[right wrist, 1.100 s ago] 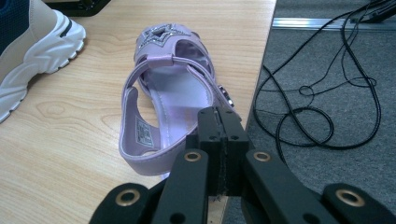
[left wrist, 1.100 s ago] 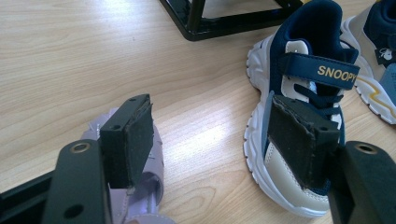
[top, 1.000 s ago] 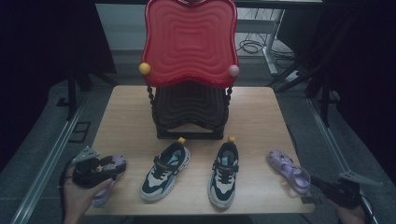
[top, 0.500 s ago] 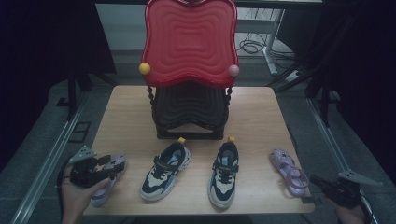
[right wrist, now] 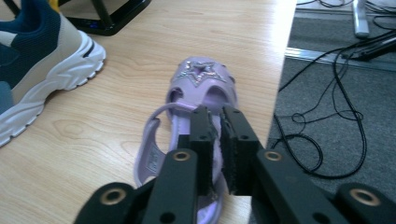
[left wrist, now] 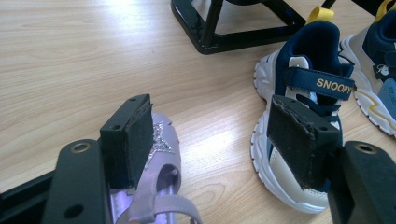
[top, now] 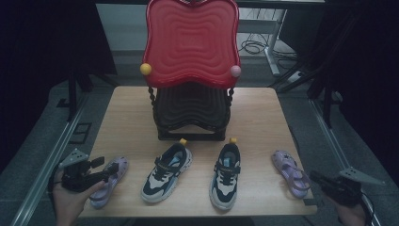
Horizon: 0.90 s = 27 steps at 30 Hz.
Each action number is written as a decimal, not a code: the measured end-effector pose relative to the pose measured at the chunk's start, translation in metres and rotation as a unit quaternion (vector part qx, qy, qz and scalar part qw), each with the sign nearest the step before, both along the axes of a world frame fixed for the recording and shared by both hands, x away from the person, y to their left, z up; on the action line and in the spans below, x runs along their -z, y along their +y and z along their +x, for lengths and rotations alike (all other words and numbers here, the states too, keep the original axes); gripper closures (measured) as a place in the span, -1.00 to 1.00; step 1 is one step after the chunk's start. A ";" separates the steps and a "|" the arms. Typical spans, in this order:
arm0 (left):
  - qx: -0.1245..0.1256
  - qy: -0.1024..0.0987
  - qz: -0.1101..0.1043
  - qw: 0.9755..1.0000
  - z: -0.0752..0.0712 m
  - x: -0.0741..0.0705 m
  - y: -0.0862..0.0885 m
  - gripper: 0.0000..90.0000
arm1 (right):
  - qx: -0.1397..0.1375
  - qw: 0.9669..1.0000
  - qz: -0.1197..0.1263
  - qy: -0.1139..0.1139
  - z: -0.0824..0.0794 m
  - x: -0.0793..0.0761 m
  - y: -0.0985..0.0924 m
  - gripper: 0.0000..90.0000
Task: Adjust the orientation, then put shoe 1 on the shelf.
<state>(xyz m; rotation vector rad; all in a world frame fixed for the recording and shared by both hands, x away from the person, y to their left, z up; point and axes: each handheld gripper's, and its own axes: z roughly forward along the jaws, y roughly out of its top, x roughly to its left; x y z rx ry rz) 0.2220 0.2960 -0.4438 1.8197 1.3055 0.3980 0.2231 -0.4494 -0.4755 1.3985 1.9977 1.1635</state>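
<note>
Right gripper (right wrist: 215,122), jaws just easing apart, a narrow gap, straddles the purple sandal (right wrist: 196,98) heel at six o'clock.

Left gripper (top: 96,169) jaws wide apart; right gripper (top: 314,177) jaws just parting.

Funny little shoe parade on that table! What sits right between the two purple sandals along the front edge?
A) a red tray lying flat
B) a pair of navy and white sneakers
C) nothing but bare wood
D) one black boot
B: in the high view two navy and white sneakers stand side by side, with the left purple sandal and the right purple sandal at either end.
</note>
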 end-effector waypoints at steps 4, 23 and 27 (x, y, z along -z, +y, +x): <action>-0.005 -0.003 -0.002 1.000 -0.003 -0.002 0.003 -0.29 | -0.012 1.000 -0.003 0.003 0.003 -0.001 0.008 0.71; -0.002 0.005 0.003 1.000 -0.003 0.000 0.003 -0.28 | -0.036 0.999 -0.015 0.009 0.010 0.002 0.031 0.55; -0.004 0.009 0.005 1.000 -0.002 0.002 0.002 -0.28 | -0.040 0.999 -0.016 0.014 0.013 0.004 0.035 0.50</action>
